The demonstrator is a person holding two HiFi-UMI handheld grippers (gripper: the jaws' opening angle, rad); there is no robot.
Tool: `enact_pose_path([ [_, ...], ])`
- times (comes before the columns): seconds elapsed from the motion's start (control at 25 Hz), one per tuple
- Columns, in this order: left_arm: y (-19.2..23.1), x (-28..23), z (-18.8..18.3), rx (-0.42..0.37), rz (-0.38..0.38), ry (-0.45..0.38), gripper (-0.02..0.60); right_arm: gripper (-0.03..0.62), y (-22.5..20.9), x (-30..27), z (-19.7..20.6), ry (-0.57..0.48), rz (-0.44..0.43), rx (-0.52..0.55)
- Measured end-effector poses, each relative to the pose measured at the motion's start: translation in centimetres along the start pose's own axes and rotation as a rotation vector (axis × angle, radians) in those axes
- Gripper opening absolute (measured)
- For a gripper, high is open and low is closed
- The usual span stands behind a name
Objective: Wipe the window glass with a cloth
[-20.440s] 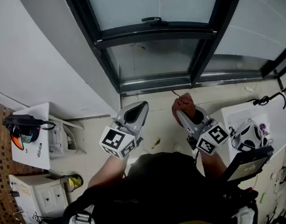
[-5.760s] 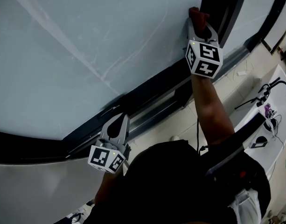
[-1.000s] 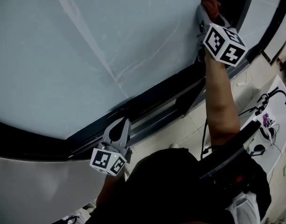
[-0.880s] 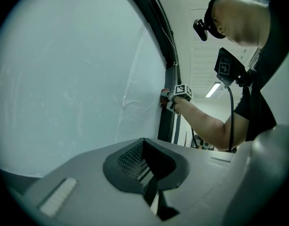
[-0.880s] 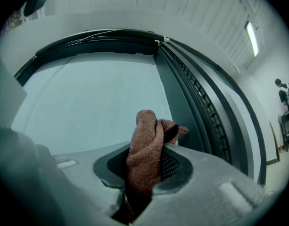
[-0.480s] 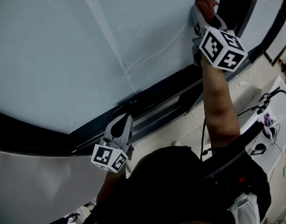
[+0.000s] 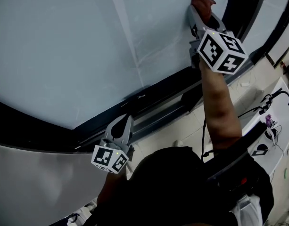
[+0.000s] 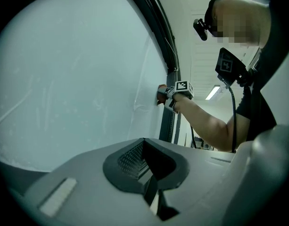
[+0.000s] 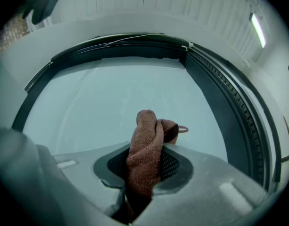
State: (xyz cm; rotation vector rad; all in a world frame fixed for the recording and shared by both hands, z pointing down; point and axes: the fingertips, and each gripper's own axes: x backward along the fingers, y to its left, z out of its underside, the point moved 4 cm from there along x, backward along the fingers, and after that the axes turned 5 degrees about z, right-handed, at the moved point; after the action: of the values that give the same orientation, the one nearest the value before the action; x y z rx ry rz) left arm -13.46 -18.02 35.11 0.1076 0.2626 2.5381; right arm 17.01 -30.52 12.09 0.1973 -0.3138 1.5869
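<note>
One reddish-brown cloth (image 7: pixel 202 3) is bunched between the jaws of the right gripper (image 7: pixel 201 13), which are clamped on it. In the right gripper view the cloth (image 9: pixel 146 149) rises out of the narrow gap between the two dark pads and folds over at its top, with a small loop sticking out to the right. The cloth sits against the window glass (image 7: pixel 87 46) high on the pane, just beside the dark upright bar of the window frame (image 7: pixel 238 8).

In the left gripper view the cloth (image 8: pixel 161 93) touches the glass (image 8: pixel 64 79) right at the pane's edge, with the right gripper's marker cube (image 8: pixel 182 86) just behind it. The person's right forearm (image 7: pixel 218 102) reaches up to the gripper, and its marker cube (image 7: pixel 218 51) faces the head camera.

The left gripper (image 7: pixel 120 126) hangs much lower, near the dark bottom rail of the frame (image 7: pixel 153 91) and well apart from the cloth. Its jaws are pressed together with nothing between them, as the left gripper view (image 8: pixel 146 166) shows. The glass is pale and frosted-looking, with faint streaks running across it. Below the rail lies a light tiled floor (image 7: pixel 182 126), and at the far right stands a white table (image 7: pixel 284 108) with cables on it.
</note>
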Motion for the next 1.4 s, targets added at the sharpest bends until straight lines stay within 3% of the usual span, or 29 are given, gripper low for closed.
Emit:
enact_pose_path([
  [0.96,1.9,6.7,-0.5,-0.035,-0.056,-0.014,0.017,0.081,13.3,2.4,-0.8,-0.054,-0.167,0.005],
  [1.4,1.7,7.8,-0.7,-0.035,-0.080,-0.034,0.017,0.081,18.0,3.2,-0.7,-0.058,-0.255,0.094],
])
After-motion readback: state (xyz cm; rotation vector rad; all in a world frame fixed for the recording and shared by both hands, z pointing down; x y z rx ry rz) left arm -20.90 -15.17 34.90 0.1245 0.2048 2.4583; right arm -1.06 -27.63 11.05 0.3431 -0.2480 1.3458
